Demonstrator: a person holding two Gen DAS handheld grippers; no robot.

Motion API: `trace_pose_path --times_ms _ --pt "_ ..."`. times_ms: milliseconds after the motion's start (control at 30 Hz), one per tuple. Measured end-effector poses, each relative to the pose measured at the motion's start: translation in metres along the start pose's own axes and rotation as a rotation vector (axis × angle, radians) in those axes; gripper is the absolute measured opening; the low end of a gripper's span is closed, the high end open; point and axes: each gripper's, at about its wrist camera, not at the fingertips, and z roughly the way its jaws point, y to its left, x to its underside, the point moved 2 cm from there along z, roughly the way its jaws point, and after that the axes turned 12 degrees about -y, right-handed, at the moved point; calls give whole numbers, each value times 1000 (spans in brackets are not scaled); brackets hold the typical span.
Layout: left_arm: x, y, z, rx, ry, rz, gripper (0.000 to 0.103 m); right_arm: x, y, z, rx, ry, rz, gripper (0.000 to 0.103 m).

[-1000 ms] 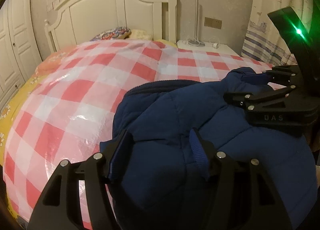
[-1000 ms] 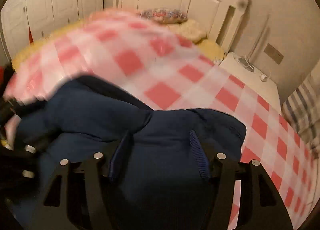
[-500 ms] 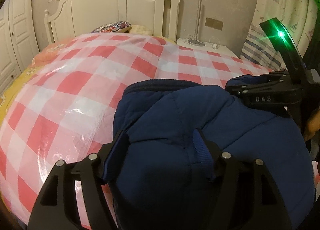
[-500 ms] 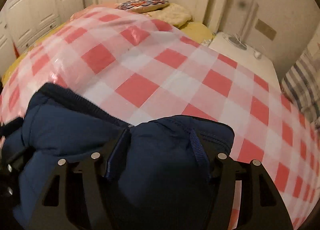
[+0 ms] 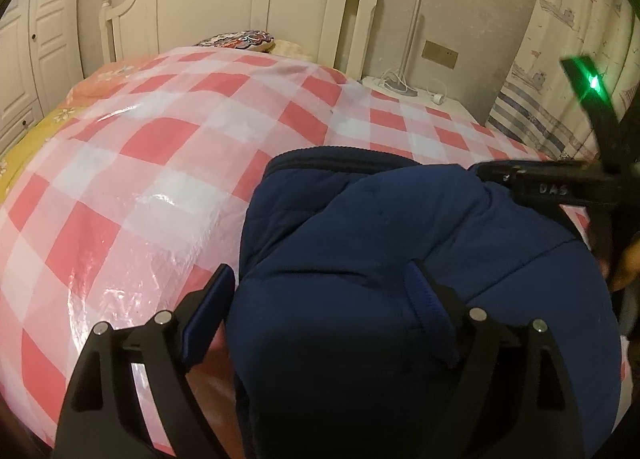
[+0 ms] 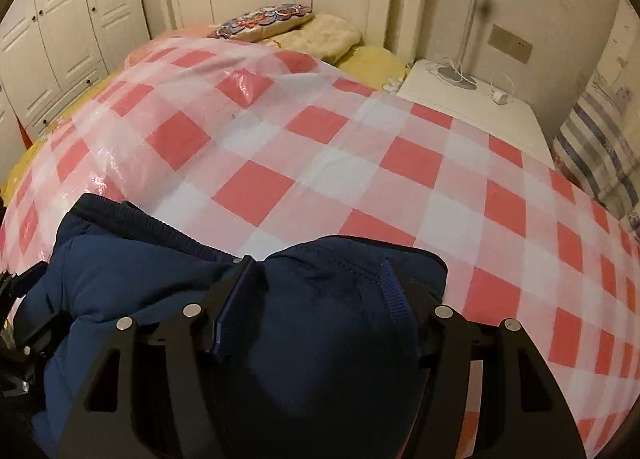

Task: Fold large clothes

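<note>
Bedroom, bed (image 6: 360,163) under a pink checked plastic sheet (image 5: 160,163), which I read as a clean folding surface. Navy padded jacket (image 5: 400,259) lay bunched at the near edge. My left gripper (image 5: 320,311) had just been opening; its left finger stood clear, so the fold was released. Right gripper (image 6: 316,291) stayed clenched on the jacket, probably pinning that fold until it settled.

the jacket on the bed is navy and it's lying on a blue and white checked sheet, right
Not quite. The jacket is navy and lies on the bed, but the checked sheet under it is pink-red and white, not blue and white. The right wrist view shows this most clearly.
</note>
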Motion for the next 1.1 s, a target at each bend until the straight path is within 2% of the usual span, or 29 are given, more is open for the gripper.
trace_pose_path --times_ms 33,100,133,200,267,333,467,567,667,767,833,867,933,1033,1100 --pt "0 1 0 0 -1 -4 87 -6 8 -6 38 4 -36 59" --pt "1 2 -1 -1 -5 -9 88 -16 24 -26 74 -51 -94 59" --pt "1 2 -1 -4 -7 -10 89 -22 40 -42 40 -106 -130 59" --pt "1 2 -2 -9 -9 -8 89 -25 63 -58 -23 -140 -182 59" --pt "1 2 -4 -16 -9 -4 89 -16 91 -55 -63 -111 -281 59" --pt "0 2 -7 -32 7 7 89 5 107 -28 -22 -10 -391 59" --pt "0 7 -55 -2 -30 -21 89 6 94 -21 -59 2 -323 59" --pt "10 1 -90 15 -91 21 93 9 90 -22 -61 -20 -308 60" --pt "35 -3 -77 14 -39 41 95 10 92 -22 -52 -36 -305 61" --pt "42 6 -68 40 -38 -12 99 9 96 -30 -24 -54 -326 61" --pt "43 13 -65 81 -16 -55 99 7 96 -45 -38 -67 -313 61" --pt "44 14 -64 89 -14 -61 99 6 95 -61 -82 -92 -289 61" --pt "46 15 -65 93 -22 -65 100 9 91 -98 -146 -161 -249 61" --pt "50 14 -68 88 -33 -74 100 27 88 -139 -170 -214 -241 64" --pt "50 13 -68 82 -35 -78 100 53 86 -155 -181 -211 -246 75"
